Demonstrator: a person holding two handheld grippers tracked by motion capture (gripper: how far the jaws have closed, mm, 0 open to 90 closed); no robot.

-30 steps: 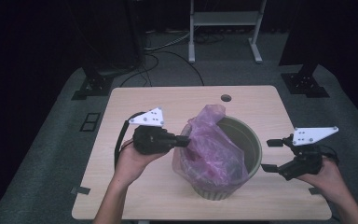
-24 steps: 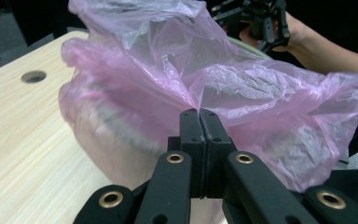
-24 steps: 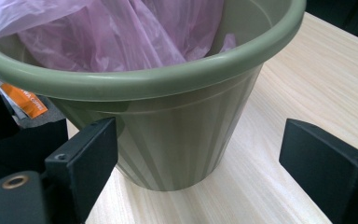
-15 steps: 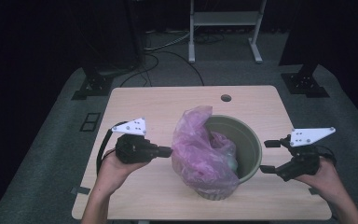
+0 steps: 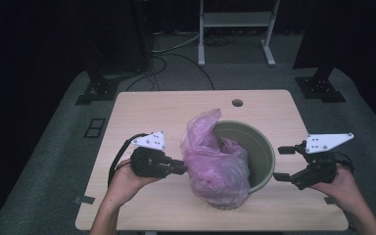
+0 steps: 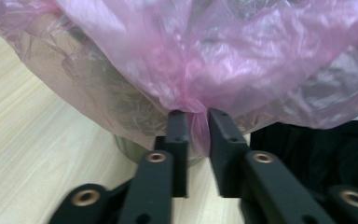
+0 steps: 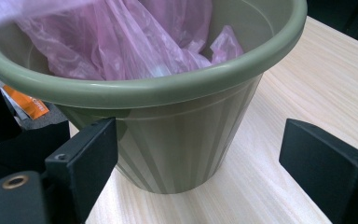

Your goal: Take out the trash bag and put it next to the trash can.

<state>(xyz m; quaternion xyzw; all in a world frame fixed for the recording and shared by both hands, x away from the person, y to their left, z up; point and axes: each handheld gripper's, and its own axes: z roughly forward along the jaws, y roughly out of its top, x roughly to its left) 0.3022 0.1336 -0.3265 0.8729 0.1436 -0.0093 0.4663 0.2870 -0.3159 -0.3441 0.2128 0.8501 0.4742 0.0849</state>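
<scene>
In the high view, a light wooden table (image 5: 142, 112) is seen with a green plastic bucket (image 5: 264, 147) standing on its near middle part. A pink plastic bag (image 5: 215, 164) is draped over the left rim of the bucket, part of it hanging down the outside on the left and near sides and part lying inside. The left gripper (image 5: 183, 168) is held at the left of the bucket, its tip at the bag's left side, with the left hand (image 5: 125, 177) wrapped around its body. The right gripper (image 5: 281, 163) is held to the right of the bucket, just beside its rim, and is gripped by the right hand (image 5: 340, 183); its jaws are seen spread wide with nothing between them. A round hole (image 5: 237, 103) is cut in the table at the far edge.

In the left gripper view, the jaws of the left gripper (image 6: 196, 121) are nearly closed, and a bunched fold of the pink plastic bag (image 6: 214, 60) is pinched between them. Behind the film, the bucket wall is probably what shows as a dull shape, though it is blurred.

In the right gripper view, the right gripper (image 7: 200, 149) is spread wide, one jaw at each side of the picture, and nothing is held. The green plastic bucket (image 7: 182, 140) stands just beyond the jaws on the table (image 7: 307, 79), with the bag (image 7: 121, 42) crumpled inside it.
</scene>
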